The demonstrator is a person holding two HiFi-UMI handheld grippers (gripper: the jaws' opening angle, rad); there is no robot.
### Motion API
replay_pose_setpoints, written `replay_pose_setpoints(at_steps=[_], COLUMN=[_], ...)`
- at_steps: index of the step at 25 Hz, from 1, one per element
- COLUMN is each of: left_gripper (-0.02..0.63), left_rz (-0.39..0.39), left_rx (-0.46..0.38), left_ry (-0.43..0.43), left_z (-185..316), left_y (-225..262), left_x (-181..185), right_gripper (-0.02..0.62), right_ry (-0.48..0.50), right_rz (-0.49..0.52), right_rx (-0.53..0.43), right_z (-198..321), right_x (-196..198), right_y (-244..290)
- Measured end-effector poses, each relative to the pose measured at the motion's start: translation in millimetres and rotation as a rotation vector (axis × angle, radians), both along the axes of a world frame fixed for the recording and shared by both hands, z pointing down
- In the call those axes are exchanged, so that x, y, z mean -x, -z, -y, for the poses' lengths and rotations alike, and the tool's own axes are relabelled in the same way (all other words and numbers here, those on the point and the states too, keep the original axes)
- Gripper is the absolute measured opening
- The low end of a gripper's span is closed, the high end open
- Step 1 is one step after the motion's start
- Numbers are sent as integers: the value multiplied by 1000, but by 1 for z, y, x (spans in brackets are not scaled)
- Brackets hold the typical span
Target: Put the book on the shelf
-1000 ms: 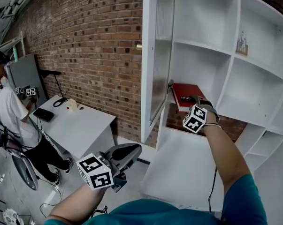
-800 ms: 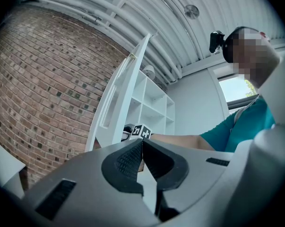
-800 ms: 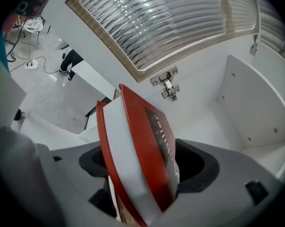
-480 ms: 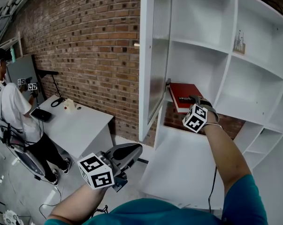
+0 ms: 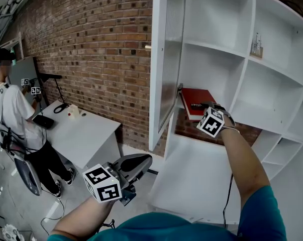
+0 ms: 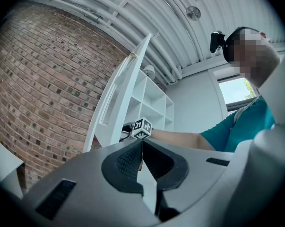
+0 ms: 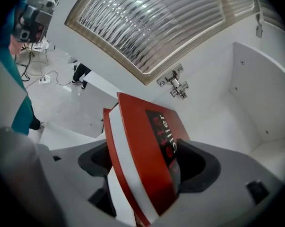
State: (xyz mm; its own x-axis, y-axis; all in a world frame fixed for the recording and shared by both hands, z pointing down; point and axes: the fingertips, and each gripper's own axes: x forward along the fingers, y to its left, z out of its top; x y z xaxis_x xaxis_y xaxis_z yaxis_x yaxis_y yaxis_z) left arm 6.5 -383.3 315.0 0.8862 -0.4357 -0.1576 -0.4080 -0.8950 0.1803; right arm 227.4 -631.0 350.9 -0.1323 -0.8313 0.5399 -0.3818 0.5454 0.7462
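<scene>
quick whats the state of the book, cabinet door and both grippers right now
red book: closed, flat on the shelf
cabinet door: swung open
left gripper: jaws shut, empty
right gripper: jaws have just been opening, now wide, red book between them

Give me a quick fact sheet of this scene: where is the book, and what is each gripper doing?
Place: white shelf unit by a brick wall, door swung open
Book: red book lying on a shelf board beside the door
Right gripper: jaws have just been opening, now wide apart around the book
Left gripper: jaws together, nothing in them, held low, away from the shelves
Background: person at a white desk
</scene>
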Motion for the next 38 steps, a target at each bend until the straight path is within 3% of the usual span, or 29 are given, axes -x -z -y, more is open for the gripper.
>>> replay_pose_setpoints(at_steps=[7, 13, 19, 26, 38], left_gripper=[17, 17, 17, 17, 17], left_rz=[2, 1, 0, 1, 15], left_rx=[7, 9, 10, 1, -3], left_ry=[-7, -1, -8, -14, -36], left_z=[-1, 1, 0, -2, -7], left_y=[-1, -3, -4, -3, -8], left_x=[0, 2, 1, 0, -17], right_gripper=[353, 351, 351, 351, 348], right_ry=[37, 23, 23, 59, 119], right_rz=[30, -175, -192, -130, 179], right_rx=[75, -5, 8, -10, -60], right_z=[-6, -8, -19, -41, -99], right_x=[4, -4, -3, 6, 18], right_y=[5, 9, 12, 19, 23])
